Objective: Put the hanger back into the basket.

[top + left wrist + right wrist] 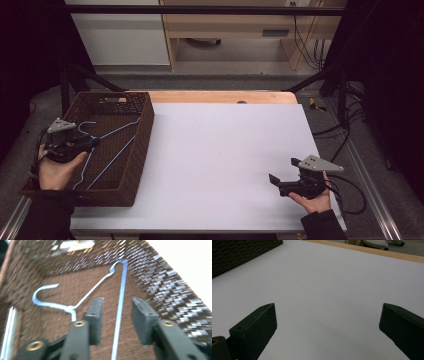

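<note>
Over on the left of the counter (pixel 225 165) sits a dark woven basket (pixel 142 135), and lying in it is a pale blue wire hanger (pixel 112 150). The left gripper (pixel 117 312) is right over that basket, held in the person's left hand (pixel 55 167) at the basket's left wall. From the left gripper view, its fingers (pixel 96 315) stand apart, a clear gap between them, and one long straight bar of the hanger runs up through that gap, lying on the basket floor beneath. It looks as if neither finger touches the wire, though the picture is blurred. The hanger's hook (pixel 42 296) curls off to the left of the fingers in that view, and the hanger's far bend (pixel 120 263) lies up near the far wall of the basket.

Across the counter, the right gripper (pixel 282 175) sits in the person's right hand (pixel 315 200) near the counter's front right corner, well apart from the basket and the hanger. Its fingers (pixel 257 325) are spread wide, nothing between them but bare white counter top. In the right gripper view, a corner of the basket shows at upper left, far from those fingers.
</note>
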`<state>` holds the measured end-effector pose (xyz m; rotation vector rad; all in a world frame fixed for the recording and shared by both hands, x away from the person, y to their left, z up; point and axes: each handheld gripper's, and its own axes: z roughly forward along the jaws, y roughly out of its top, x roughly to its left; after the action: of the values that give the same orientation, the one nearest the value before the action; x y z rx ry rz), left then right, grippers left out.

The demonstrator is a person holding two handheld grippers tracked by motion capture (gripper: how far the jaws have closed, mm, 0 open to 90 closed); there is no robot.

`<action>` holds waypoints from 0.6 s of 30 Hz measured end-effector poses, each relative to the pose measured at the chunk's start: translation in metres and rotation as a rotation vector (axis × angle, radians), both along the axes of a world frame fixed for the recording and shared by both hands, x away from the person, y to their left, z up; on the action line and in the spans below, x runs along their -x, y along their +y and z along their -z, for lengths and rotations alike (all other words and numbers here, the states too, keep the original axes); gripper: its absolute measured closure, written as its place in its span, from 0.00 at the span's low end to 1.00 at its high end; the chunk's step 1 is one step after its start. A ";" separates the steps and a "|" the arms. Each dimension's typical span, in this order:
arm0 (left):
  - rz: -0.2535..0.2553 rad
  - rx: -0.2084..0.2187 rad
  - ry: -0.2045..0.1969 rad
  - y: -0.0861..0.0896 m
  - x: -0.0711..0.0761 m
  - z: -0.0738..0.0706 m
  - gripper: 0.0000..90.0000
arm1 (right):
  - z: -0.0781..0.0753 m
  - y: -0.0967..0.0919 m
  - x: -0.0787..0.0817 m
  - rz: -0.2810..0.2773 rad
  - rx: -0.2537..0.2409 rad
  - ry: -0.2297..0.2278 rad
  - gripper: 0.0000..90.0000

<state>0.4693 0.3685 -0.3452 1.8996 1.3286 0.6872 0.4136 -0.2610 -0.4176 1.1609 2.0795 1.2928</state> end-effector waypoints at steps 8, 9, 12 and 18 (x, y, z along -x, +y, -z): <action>0.139 0.117 -0.142 -0.041 0.032 -0.003 0.38 | -0.001 -0.001 0.001 0.007 -0.014 -0.009 0.02; 0.139 0.117 -0.142 -0.041 0.032 -0.003 0.37 | -0.001 -0.001 0.001 0.007 -0.014 -0.009 0.02; 0.183 0.143 -0.159 -0.055 0.039 -0.001 0.33 | -0.001 -0.001 0.001 0.009 -0.011 -0.012 0.02; 0.276 0.150 -0.177 -0.086 0.051 0.004 0.25 | -0.002 -0.003 0.002 0.009 -0.013 -0.014 0.02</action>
<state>0.4187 0.2828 -0.3488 1.8107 0.9573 0.5826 0.4120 -0.2637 -0.4153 1.1617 2.0562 1.3081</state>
